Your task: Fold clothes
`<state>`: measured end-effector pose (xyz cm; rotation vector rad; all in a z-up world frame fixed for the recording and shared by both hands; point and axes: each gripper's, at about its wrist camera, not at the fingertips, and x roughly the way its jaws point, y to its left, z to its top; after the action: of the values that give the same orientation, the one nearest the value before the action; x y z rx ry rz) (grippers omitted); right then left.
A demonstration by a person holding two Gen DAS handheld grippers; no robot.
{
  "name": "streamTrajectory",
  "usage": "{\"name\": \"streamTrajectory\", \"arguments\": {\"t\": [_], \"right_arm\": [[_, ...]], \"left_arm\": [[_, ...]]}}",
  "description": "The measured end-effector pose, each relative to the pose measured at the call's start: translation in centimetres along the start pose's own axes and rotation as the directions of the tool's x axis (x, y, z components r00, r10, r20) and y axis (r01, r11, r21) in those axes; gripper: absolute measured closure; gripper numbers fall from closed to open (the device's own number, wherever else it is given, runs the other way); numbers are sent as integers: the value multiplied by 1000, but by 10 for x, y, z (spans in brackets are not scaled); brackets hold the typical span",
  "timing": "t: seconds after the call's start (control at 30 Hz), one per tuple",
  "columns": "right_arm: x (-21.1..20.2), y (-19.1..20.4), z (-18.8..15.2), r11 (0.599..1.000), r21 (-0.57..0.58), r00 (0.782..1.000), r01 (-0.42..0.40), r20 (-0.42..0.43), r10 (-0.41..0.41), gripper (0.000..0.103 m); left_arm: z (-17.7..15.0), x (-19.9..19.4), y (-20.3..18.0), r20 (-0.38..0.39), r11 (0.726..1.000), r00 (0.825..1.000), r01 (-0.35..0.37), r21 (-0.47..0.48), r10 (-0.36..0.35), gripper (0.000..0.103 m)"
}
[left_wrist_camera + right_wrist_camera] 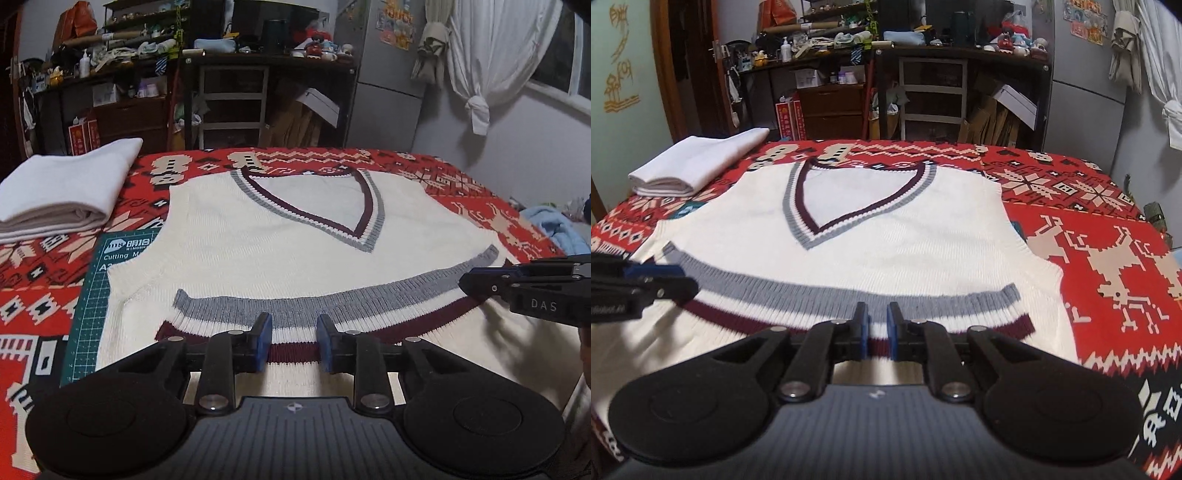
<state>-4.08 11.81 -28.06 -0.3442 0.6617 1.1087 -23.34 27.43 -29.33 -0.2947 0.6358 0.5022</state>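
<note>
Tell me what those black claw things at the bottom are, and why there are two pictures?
Those are two pinching tools, one in each of a person's hands. Each carries a little camera looking along its fingers, so you get one picture per tool. The left gripper and right gripper both sit with their blue pads a little apart over the striped bottom edge of a cream knitted vest, which has been folded up. Neither looks to be squeezing it. The vest lies on a red patterned blanket, partly over a green cutting mat. At the far left sits a folded white cloth.
</note>
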Motion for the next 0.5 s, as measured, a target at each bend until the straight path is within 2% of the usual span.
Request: {"name": "streamTrajectory", "arguments": {"t": [0.17,0.27,0.37,0.5], "right_arm": [[16,2,10,1000,-20,1000,19,-9,-19,92],[10,5,11,1000,-5,1000,22,1,-22,91],[-6,11,12,1000,6,999,-17,34,16,91],[-15,32,7,996,-57,998,-65,22,67,91]], "left_arm": [[-4,-2,-5,9,1000,1000,-7,25,7,76],[-5,-3,-9,15,999,1000,-15,50,15,76],[-6,-3,-11,18,998,1000,-22,55,21,76],[-5,-2,-10,16,998,1000,-22,56,22,76]]}}
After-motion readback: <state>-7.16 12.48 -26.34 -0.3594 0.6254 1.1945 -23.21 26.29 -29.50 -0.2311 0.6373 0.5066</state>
